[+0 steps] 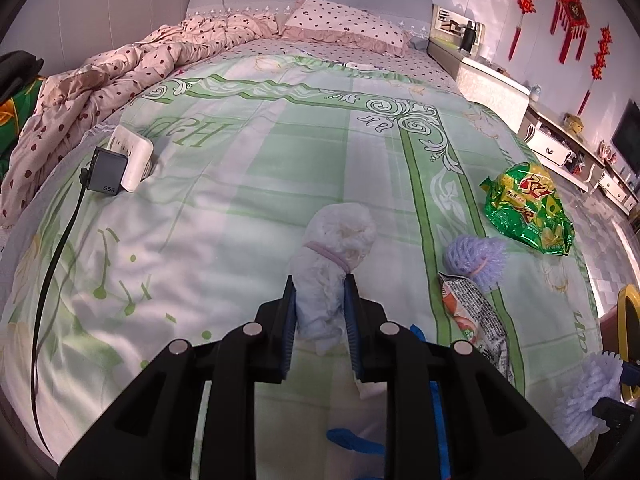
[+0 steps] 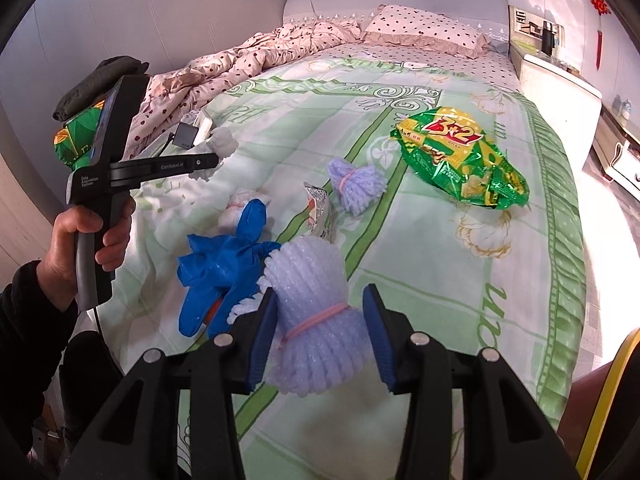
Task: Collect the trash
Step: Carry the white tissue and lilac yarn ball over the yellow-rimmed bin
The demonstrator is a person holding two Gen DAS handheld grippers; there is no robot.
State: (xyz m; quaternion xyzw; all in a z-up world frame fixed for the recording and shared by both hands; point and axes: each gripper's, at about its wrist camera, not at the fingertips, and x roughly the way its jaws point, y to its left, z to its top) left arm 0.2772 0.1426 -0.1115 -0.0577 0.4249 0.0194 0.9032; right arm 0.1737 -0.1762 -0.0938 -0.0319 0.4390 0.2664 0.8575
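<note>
We held both tongs clamped: left tongs [image 1: 320,304] on a white foam bundle [image 1: 334,264], right tongs [image 2: 320,328] on a lavender foam net [image 2: 316,320], both best kept squeezed and raised clear of the bed [image 2: 440,280].

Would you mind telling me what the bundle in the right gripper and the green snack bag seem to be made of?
Bundle in the right gripper: seemingly soft foam netting, matte pale lilac, with puffy ribbed strands cinched by a pink band. Green snack bag: probably plastic film, glossy, with crinkles catching bright highlights.
</note>
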